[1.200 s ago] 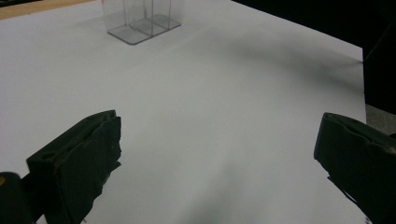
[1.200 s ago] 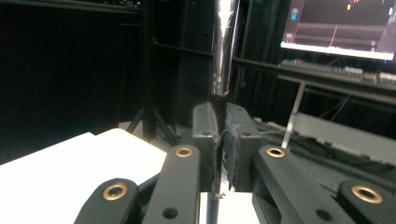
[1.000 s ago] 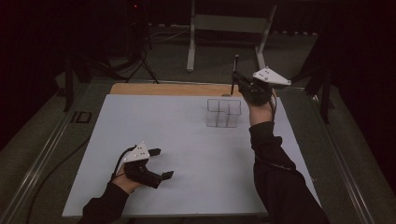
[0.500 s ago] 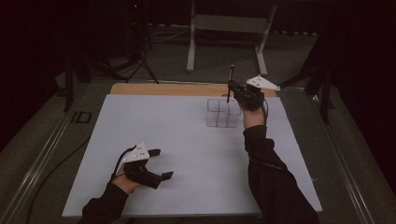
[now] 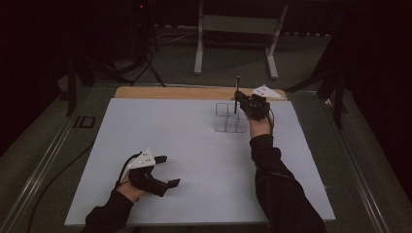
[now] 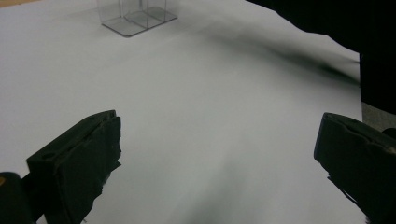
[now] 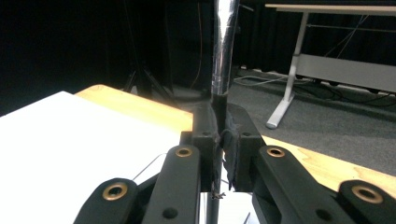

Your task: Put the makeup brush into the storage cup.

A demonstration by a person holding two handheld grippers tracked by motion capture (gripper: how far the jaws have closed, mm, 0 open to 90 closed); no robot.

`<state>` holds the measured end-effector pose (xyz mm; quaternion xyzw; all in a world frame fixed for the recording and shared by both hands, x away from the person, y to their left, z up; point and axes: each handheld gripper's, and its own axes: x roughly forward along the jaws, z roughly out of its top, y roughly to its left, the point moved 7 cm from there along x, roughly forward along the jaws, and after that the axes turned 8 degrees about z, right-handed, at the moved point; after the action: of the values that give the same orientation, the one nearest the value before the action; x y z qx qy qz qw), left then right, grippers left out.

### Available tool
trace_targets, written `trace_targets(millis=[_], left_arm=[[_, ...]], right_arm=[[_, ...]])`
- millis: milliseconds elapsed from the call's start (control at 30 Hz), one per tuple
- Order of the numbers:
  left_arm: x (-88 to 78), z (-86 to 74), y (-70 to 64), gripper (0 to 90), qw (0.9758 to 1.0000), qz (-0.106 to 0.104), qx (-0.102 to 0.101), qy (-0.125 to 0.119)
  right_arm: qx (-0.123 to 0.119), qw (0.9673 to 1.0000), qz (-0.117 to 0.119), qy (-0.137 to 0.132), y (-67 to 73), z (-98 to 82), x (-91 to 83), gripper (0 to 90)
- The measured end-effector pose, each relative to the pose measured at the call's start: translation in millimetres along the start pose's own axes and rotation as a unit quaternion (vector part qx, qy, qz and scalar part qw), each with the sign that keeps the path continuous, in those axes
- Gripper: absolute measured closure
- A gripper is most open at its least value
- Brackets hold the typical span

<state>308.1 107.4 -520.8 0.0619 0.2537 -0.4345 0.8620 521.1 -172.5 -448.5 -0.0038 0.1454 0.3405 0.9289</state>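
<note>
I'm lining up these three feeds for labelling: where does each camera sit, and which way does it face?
High view: above the person's side, facing forward and down on the white table; both forearms, left gripper, right gripper show.
Left gripper view: rides the left gripper, faces across the table; open jaws.
Right gripper view: rides the right gripper, faces level; jaws clamp an upright pen.
Shared: clear box in high and left views.
</note>
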Motion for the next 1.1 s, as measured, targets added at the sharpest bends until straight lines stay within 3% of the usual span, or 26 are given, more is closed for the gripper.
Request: trace_targets(millis=[100, 600, 767, 867, 1100], left_arm=[[-0.3, 0.2, -0.6, 2.0, 1.0000, 0.000, 0.001, 0.000], [0.9, -1.4, -2.0, 2.0, 1.0000, -0.004, -0.002, 0.008], [0.9, -1.4, -1.7, 1.9, 1.0000, -0.005, -0.005, 0.005], [1.4, -1.9, -1.8, 1.9, 1.0000, -0.005, -0.005, 0.007], [1.1, -1.5, -2.3, 2.0, 0.9999, -0.008, -0.006, 0.005]], right_arm=[[-0.003, 1.0000, -0.003, 0.005, -1.4, -5.6, 1.3, 83.6], [0.040, 0.9987, -0.001, 0.031, -3.7, -26.9, 5.8, 83.3], [0.044, 0.9977, -0.012, 0.050, -4.1, -35.1, 8.5, 83.1], [0.048, 0.9966, -0.006, 0.067, -2.8, -38.5, 11.2, 83.2], [0.053, 0.9920, -0.009, 0.114, -3.1, -46.9, 15.9, 82.9]])
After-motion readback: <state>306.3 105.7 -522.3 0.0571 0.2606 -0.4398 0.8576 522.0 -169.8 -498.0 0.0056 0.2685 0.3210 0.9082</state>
